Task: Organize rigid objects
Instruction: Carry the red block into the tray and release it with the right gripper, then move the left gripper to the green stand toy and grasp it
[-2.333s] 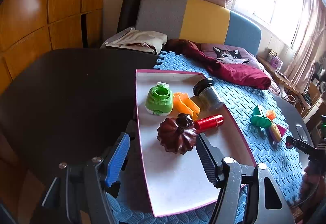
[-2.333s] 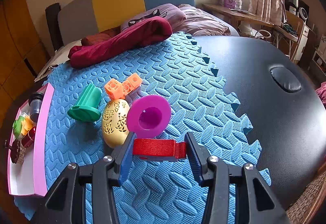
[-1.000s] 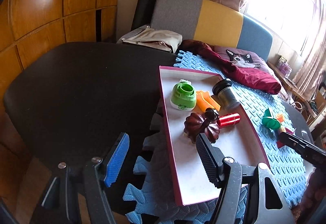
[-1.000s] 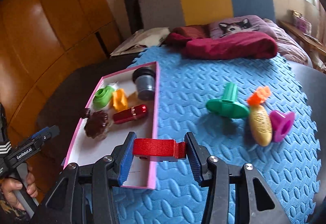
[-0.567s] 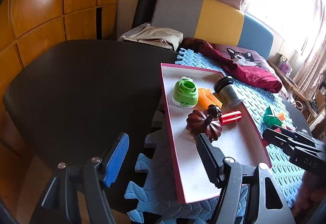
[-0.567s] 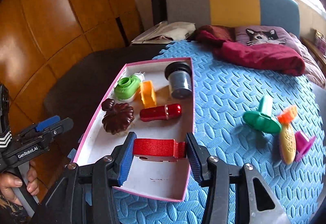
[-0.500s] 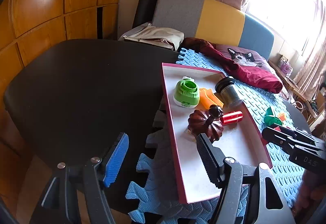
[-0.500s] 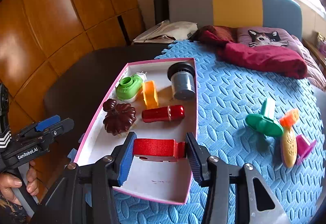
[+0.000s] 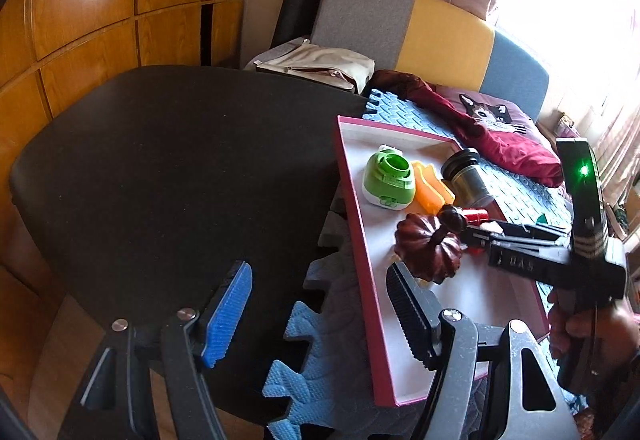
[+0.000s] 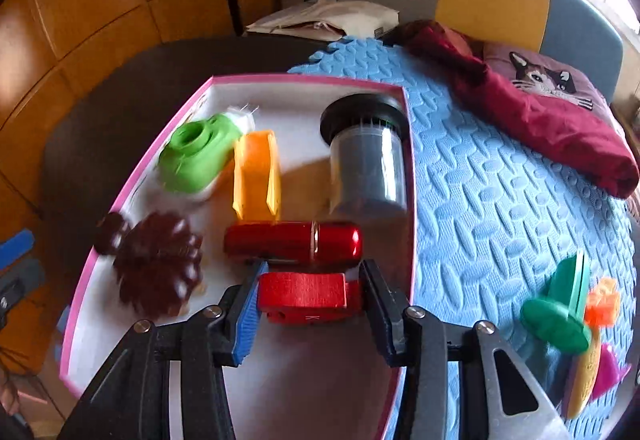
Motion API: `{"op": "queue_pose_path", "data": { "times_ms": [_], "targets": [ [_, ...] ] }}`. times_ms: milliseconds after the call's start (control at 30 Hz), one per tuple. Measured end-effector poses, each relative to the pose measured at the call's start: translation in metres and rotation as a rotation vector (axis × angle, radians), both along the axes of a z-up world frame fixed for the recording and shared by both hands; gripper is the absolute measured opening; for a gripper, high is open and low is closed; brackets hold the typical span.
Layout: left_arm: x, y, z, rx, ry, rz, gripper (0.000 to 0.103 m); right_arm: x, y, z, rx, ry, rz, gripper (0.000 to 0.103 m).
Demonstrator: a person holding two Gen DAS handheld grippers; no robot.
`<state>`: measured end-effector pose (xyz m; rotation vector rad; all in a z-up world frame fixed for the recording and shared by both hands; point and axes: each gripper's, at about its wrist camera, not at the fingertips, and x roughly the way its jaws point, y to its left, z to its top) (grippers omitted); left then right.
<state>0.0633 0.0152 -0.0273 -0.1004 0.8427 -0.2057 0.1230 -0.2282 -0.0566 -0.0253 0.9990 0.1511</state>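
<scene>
Five objects already lay in the pink-rimmed tray (image 10: 408, 175) when the right gripper (image 10: 310, 306) arrived over it, carrying the red block (image 10: 302, 294) that a moment earlier had hung above the blue foam mat (image 10: 500, 175). The jaws were closing slightly, still pinching the block between the pads. Just ahead of the fingertips lay the red cylinder (image 10: 294, 242), with the dark jar (image 10: 366, 155) beyond it and the brown pumpkin piece (image 10: 158, 264) off to their left. Whether the block touched the tray floor was hard to tell. The left gripper (image 9: 320, 314) hung spread and empty at the tray's near edge. Judging by this, release was the remaining step; the toys right of the jaws still waited.
</scene>
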Motion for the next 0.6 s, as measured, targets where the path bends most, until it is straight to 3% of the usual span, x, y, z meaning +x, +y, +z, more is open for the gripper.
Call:
{"op": "queue_pose_path", "data": {
  "times_ms": [233, 400, 600],
  "targets": [
    [0.001, 0.002, 0.001, 0.002, -0.009, 0.009, 0.074, -0.002, -0.009, 0.005, 0.096, 0.000, -0.016, 0.052],
    [-0.002, 0.001, 0.005, 0.000, -0.016, 0.004, 0.076, -0.017, -0.009, 0.012, 0.132, -0.038, -0.027, 0.066],
    [-0.007, -0.002, 0.013, 0.003, -0.037, -0.005, 0.077, -0.033, -0.017, 0.022, 0.161, -0.077, -0.056, 0.066]
  ]
}}
